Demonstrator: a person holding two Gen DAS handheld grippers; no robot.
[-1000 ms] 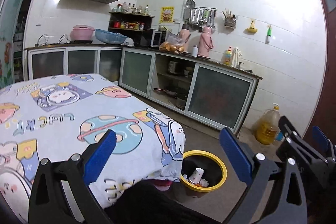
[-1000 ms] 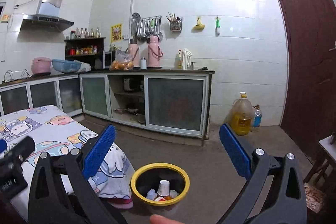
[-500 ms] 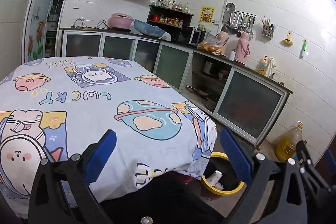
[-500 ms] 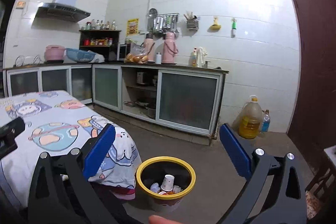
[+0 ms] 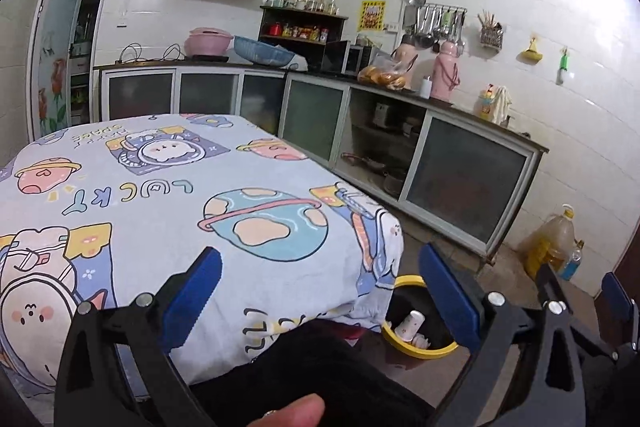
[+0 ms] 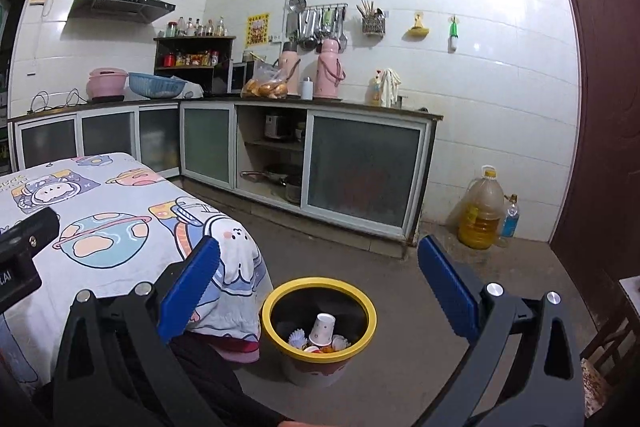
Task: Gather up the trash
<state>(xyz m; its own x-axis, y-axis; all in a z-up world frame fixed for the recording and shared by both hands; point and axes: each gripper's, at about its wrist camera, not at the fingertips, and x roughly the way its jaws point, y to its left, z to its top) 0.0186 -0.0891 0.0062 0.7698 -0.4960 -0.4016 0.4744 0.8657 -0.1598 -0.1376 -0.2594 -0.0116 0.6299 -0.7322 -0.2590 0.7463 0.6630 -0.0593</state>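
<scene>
Both jaws stand wide apart with nothing between them: the left gripper point(image 5: 318, 291) hangs over the near edge of a table, and the right gripper point(image 6: 318, 289) hangs over bare floor with a trash bin point(image 6: 276, 297) below its gap. Each gripper has black arms with blue pads point(image 6: 190, 285). From the right wrist, the yellow-rimmed bin stands on the floor just beside the table's corner, holding an upturned white paper cup point(image 6: 322, 329), crumpled paper cupcake liners point(image 6: 298, 338) and other scraps. From the left wrist, the same bin point(image 5: 404, 281) is half hidden behind the hanging tablecloth point(image 5: 160, 211) and the right-hand finger. The cloth is pale blue with cartoon astronauts and planets; from the left wrist its letters read upside down as "LUCKY" point(image 5: 128, 193), and smaller writing farther off is too distorted to read. Only the left wrist shows a fingertip point(image 5: 296, 413) at the bottom edge, the open doorway point(image 5: 84, 27) at far left, and the right gripper point(image 5: 592, 311) off to the side. Only the right wrist shows the dark red door point(image 6: 604, 107) and white lettering ending "AI" on the left gripper's black body point(image 6: 24, 247). Beyond, cabinets point(image 6: 360, 167) run along tiled walls, with pink thermoses point(image 6: 330, 69) on the counter and a large oil jug point(image 6: 480, 207) on the floor.
</scene>
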